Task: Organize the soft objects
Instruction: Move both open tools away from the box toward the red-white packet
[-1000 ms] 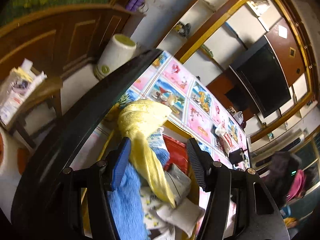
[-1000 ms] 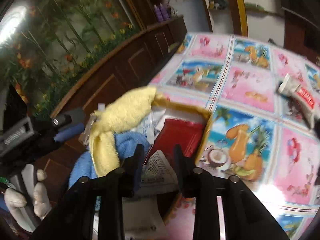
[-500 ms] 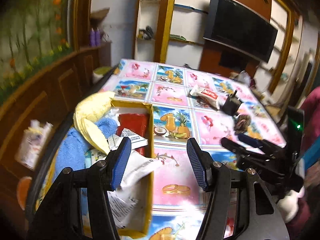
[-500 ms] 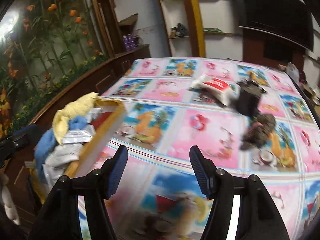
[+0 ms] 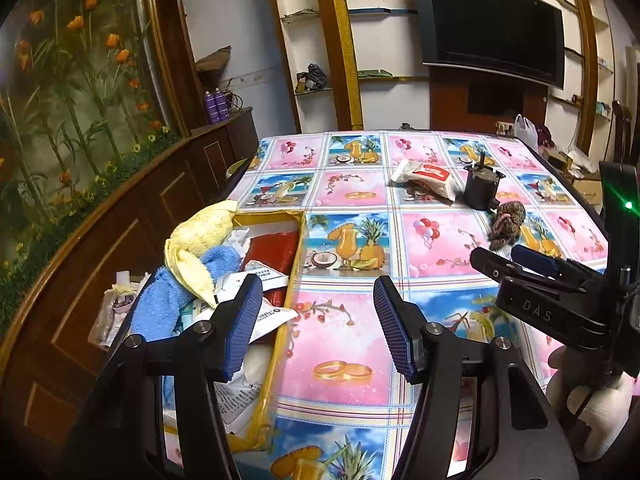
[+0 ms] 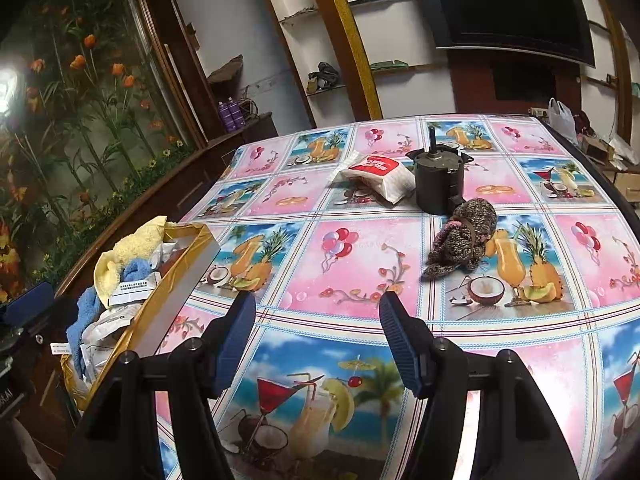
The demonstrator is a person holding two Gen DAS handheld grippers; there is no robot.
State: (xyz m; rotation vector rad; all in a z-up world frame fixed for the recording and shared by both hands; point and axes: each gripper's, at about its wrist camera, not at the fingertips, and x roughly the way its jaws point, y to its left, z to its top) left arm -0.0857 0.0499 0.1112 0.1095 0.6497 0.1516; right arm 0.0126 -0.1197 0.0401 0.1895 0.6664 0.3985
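A yellow cardboard box [image 5: 294, 264] [image 6: 180, 276] sits at the table's left edge. It holds a yellow towel [image 5: 200, 236] [image 6: 132, 244], a blue towel [image 5: 164, 300] [image 6: 86, 312], a red pack [image 5: 276, 248] and white packets. A brown knitted bundle [image 5: 508, 220] [image 6: 464, 236] lies on the table to the right. A white soft packet with a red label [image 5: 428, 176] [image 6: 376, 174] lies further back. My left gripper [image 5: 318, 320] is open and empty beside the box. My right gripper [image 6: 316, 336] is open and empty, short of the knitted bundle; it also shows in the left wrist view [image 5: 516, 260].
A dark metal motor [image 5: 480, 188] [image 6: 438, 184] stands upright between the white packet and the knitted bundle. The table wears a pink and blue picture cloth [image 6: 360, 264]. A wooden cabinet [image 5: 120, 240] runs along the left, close to the box.
Both grippers have drawn back from the box and turned toward the table. The right gripper, nearly shut a second ago, is now open. The yellow towel stays in the box.
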